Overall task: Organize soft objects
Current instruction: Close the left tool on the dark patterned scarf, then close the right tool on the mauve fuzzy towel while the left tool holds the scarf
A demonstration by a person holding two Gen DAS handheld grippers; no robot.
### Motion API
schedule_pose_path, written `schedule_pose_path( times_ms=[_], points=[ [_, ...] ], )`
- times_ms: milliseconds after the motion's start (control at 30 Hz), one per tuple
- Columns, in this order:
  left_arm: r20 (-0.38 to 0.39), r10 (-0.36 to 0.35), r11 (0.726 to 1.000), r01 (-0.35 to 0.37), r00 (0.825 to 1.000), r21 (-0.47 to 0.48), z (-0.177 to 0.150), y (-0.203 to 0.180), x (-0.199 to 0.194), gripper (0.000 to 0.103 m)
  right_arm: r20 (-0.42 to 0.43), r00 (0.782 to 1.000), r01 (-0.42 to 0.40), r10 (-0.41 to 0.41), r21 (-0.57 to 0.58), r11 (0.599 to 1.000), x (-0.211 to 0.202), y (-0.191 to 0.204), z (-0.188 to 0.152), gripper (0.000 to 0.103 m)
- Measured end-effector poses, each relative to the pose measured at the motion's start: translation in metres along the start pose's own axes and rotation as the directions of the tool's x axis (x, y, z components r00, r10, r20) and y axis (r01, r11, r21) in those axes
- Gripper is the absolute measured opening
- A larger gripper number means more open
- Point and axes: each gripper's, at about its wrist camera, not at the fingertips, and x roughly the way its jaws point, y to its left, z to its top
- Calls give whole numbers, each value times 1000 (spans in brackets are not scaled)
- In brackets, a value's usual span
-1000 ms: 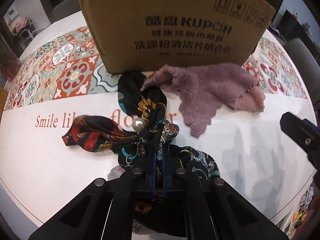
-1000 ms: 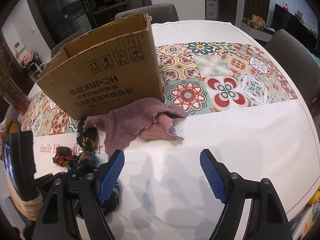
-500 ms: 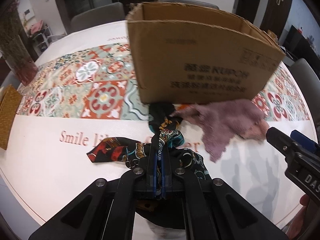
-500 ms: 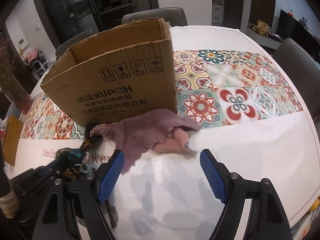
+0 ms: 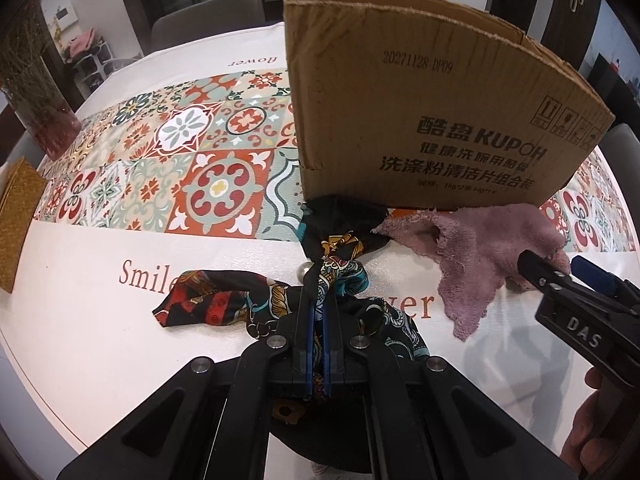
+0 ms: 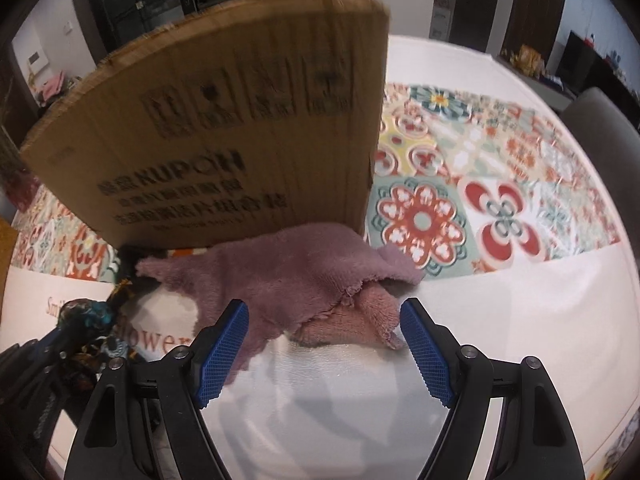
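Landmark is the cardboard box [image 5: 420, 120], open top, upright on the table [image 5: 92, 280], biggest thing here

Table: white glossy cloth with a band of patterned tiles running under the box and red script on the near side of it. Looks slick, soft stuff should slide on it rather than snag

Room beyond the box: grey chairs, dark cabinets. A vase of dried stems [image 5: 36, 92] stands far left of the box, a woven mat [image 5: 16, 216] at the table edge on that side

Purple towel [image 6: 288, 280] lies crumpled right against the box's near wall, at its right-hand corner, one fold tucked under. Plush, light and limp; it'll sag from any pinch, so take a bunched fold, not a single edge

Patterned scarf [image 5: 224, 300] sits in front of the box's left corner, one dark loop touching the box base, a tail trailing left. Thin silky fabric with a pearl bead [image 5: 304, 269], likely slippery, so grip at the knotted middle

Left gripper [image 5: 316, 320] is clamped tight on that knotted middle, scarf mostly down on the cloth

Right gripper [image 6: 324, 344] has its jaws spread wide with nothing in them, low over the table, straddling the towel's near edge on the side away from the box
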Motion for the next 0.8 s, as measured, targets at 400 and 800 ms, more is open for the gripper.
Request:
schedule_pose_path(
  times_ms=[400, 800],
  points=[
    [-35, 8, 1000, -8, 999, 4, 6, -4, 18, 5, -26, 1000, -9, 8, -18, 1000, 19, 3, 0, 22],
    [0, -11, 1000, 11, 1000, 10, 7, -7, -7, 5, 24, 999, -48, 48, -13, 999, -14, -1, 0, 14]
  ],
)
